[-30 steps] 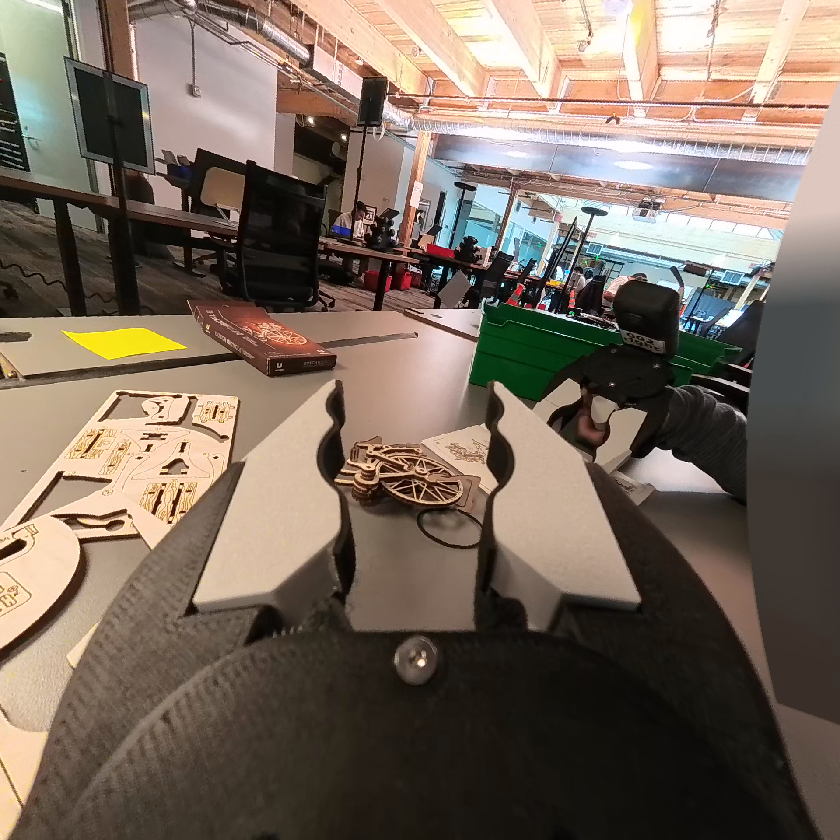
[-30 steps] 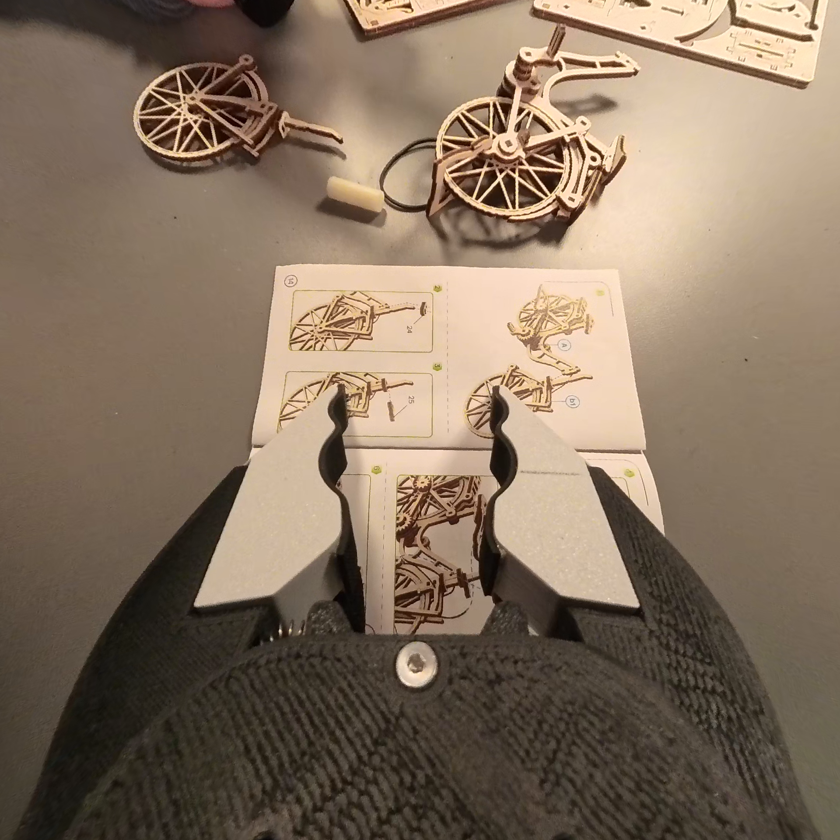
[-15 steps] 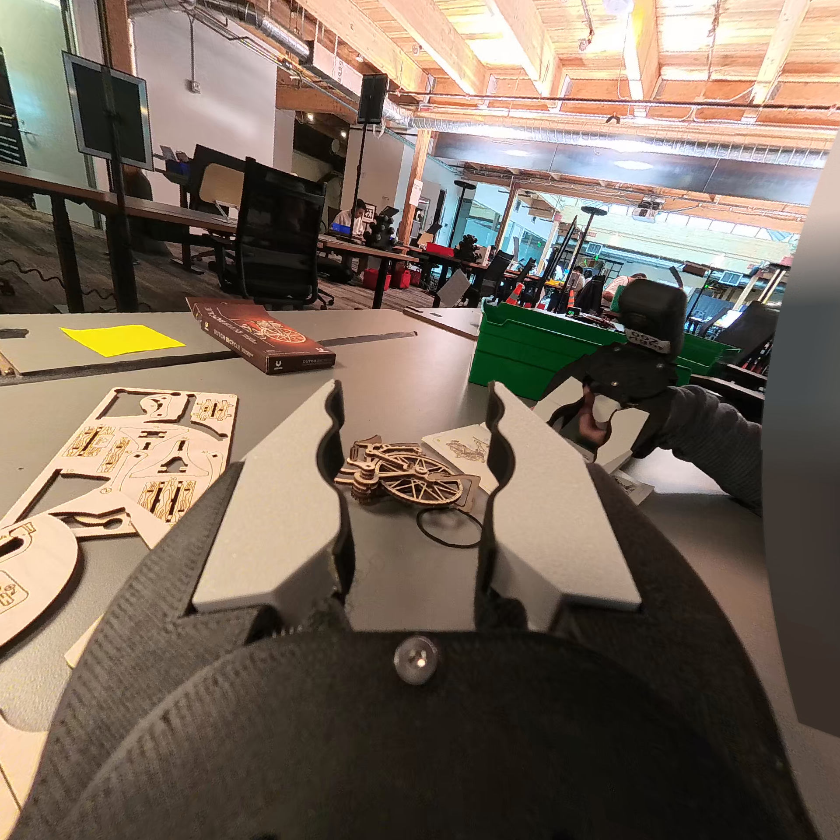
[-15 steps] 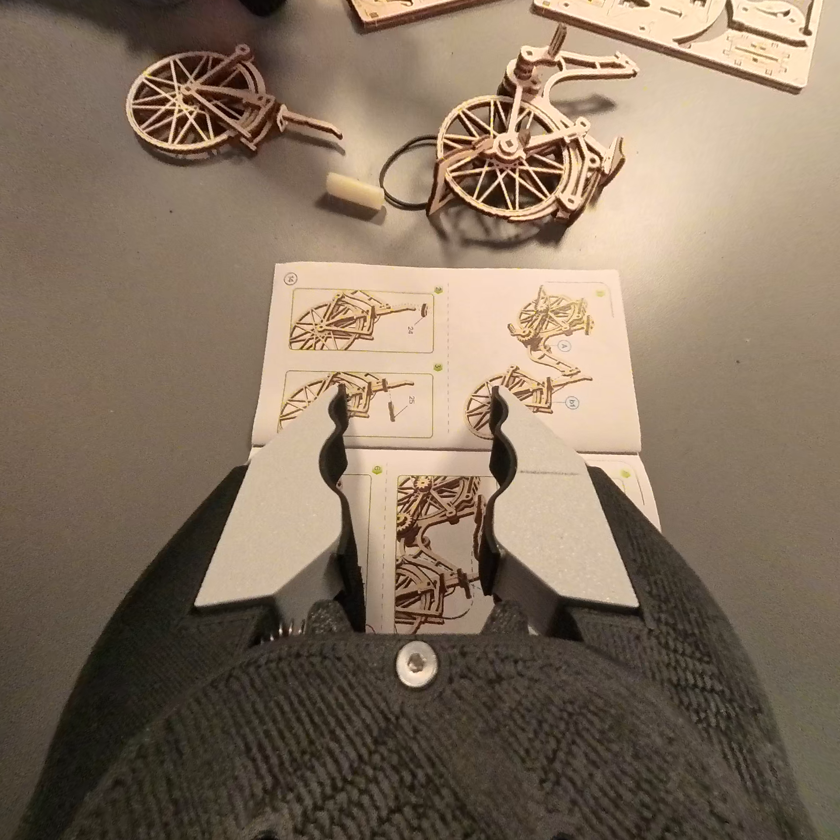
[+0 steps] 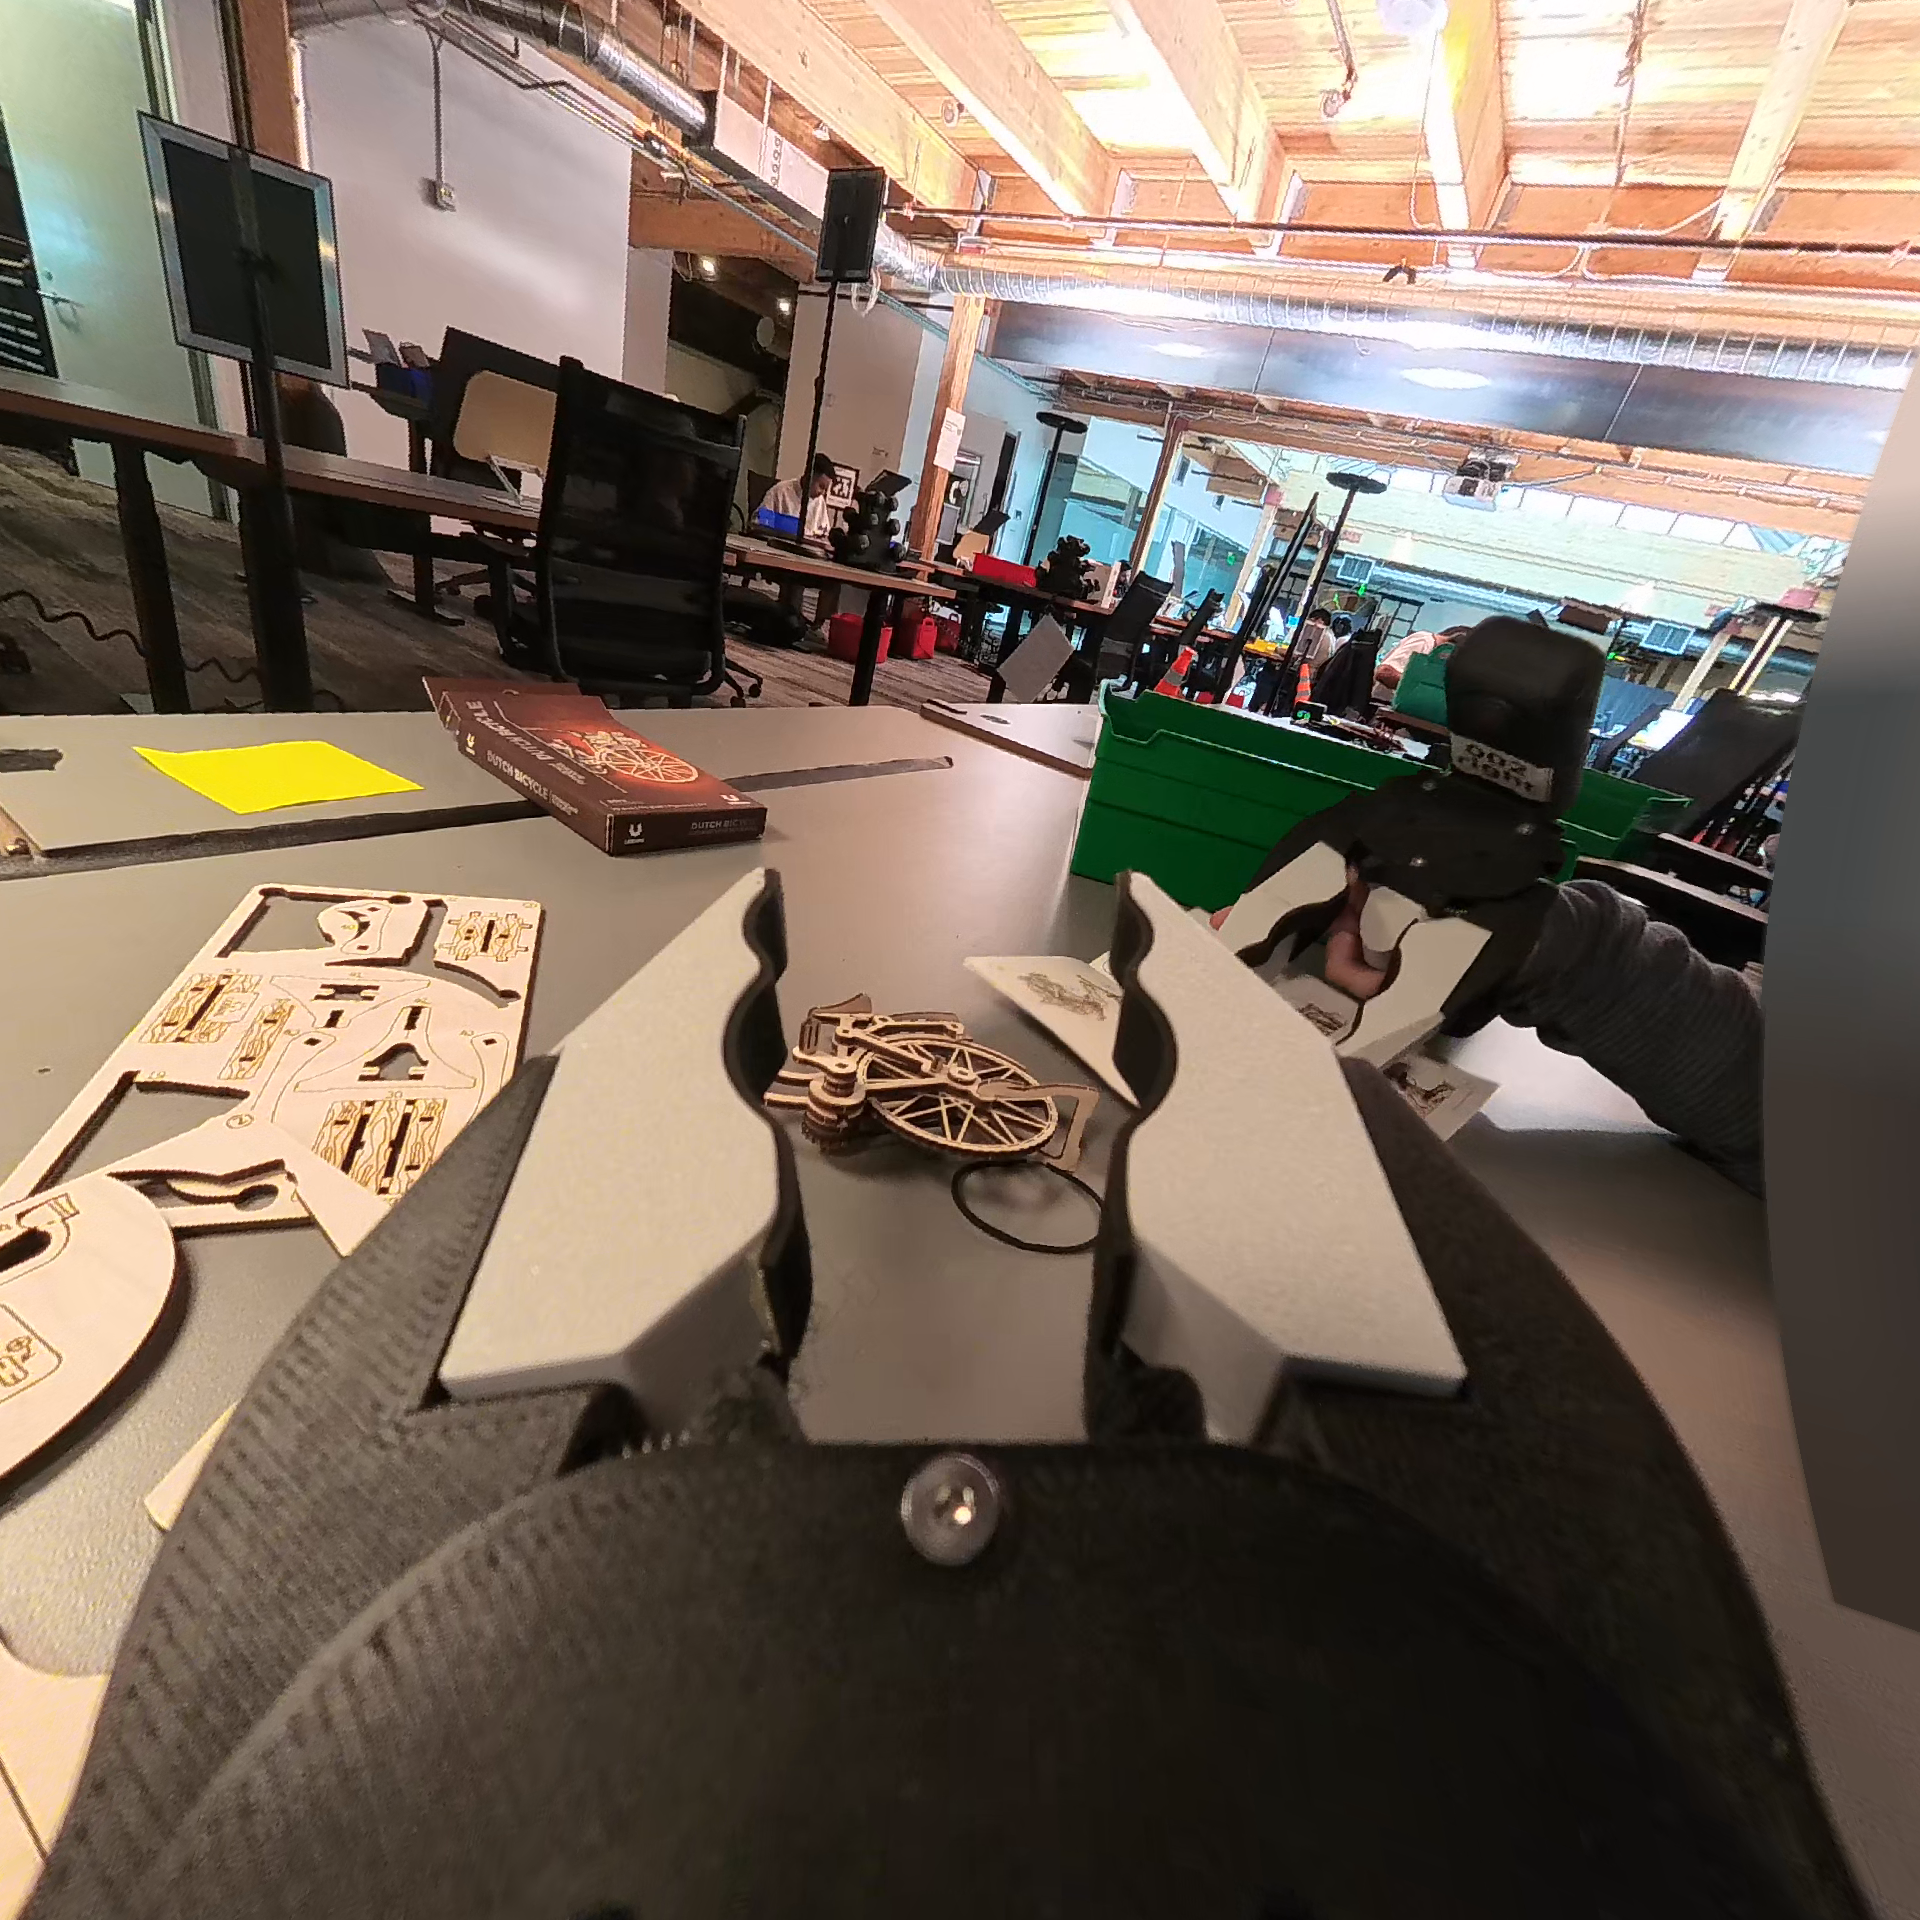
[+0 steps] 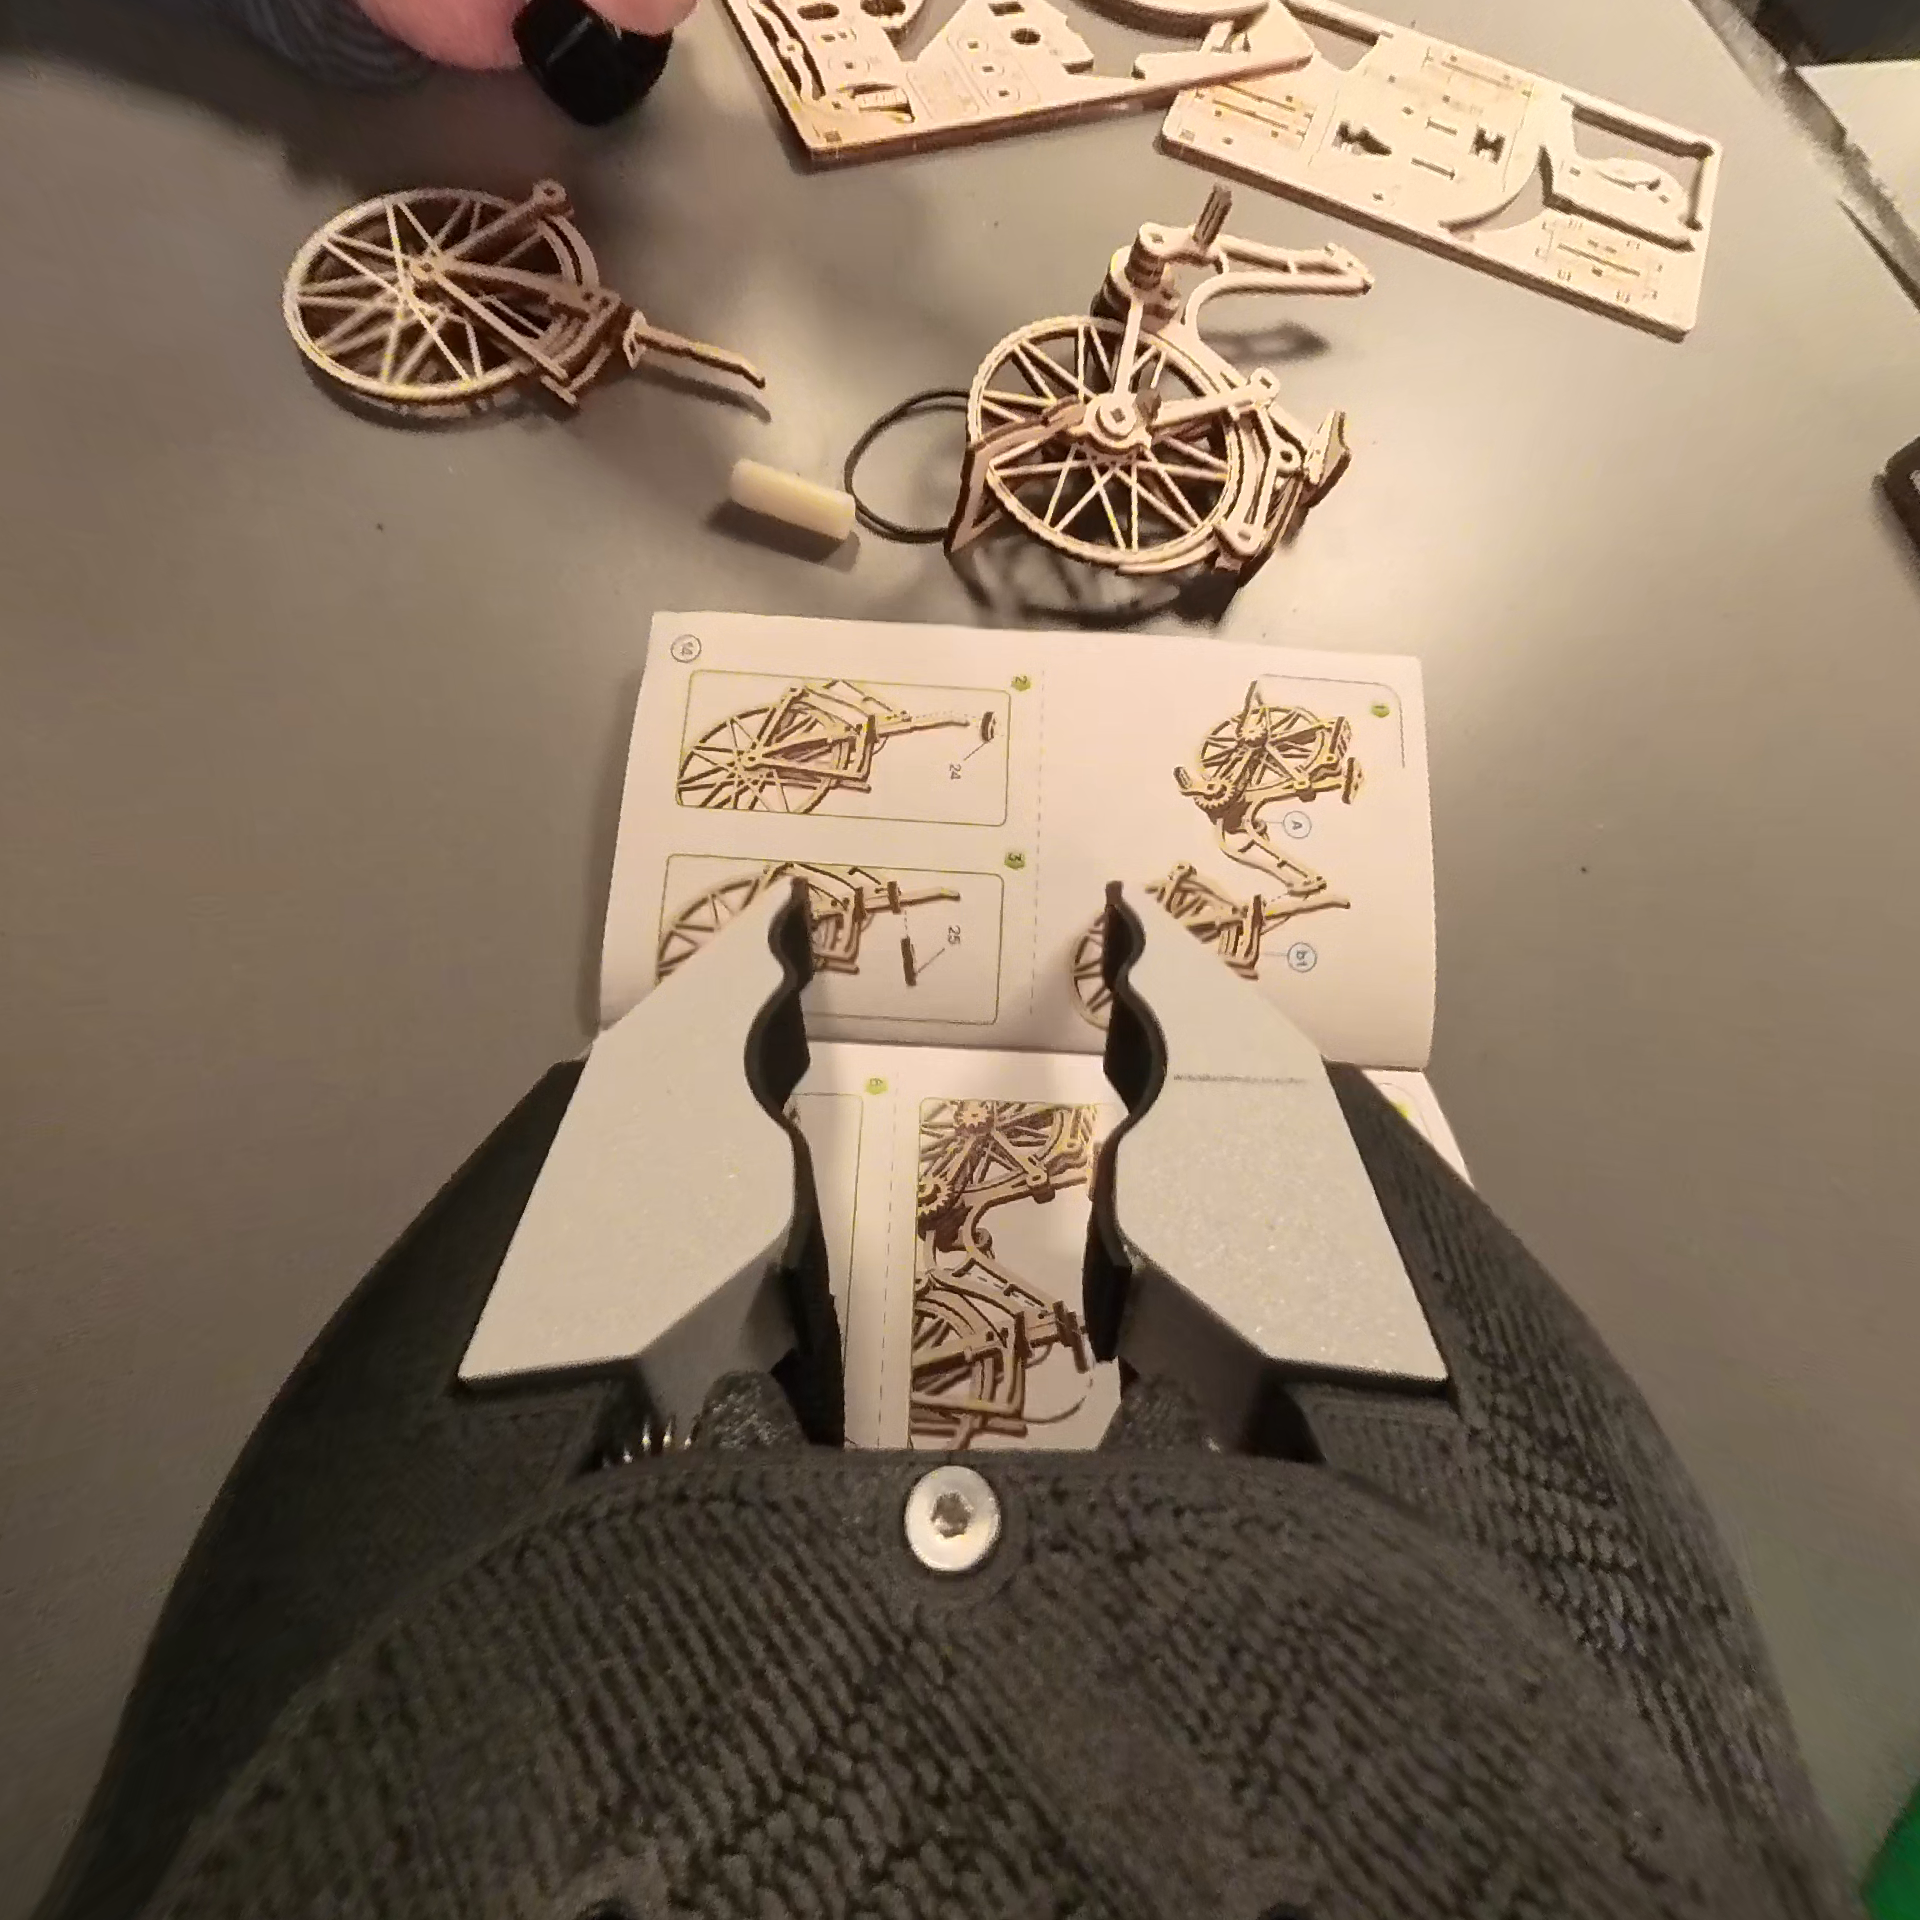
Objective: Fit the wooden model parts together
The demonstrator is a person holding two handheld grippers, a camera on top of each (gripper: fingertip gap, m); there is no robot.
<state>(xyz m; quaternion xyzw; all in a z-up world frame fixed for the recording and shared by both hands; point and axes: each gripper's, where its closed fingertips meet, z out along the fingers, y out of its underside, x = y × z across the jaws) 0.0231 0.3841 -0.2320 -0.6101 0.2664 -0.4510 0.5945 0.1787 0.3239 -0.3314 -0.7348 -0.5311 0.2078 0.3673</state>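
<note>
Wooden wheel-and-frame piece [image 6: 1143, 416] stands on the grey table [image 6: 260, 727] just past the open instruction booklet [image 6: 1039, 831] — rubber band [image 6: 899, 468] touching it, second wheel piece [image 6: 468, 301] lying flat to its left. Right gripper [image 6: 951, 904] hovers over the booklet, jaws apart, empty. Left gripper [image 5: 945, 914] low over the table — jaws apart, empty.

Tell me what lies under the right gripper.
Under the open right gripper lies the open instruction booklet, flat on the grey table. The gripper's body covers the booklet's near part.
</note>
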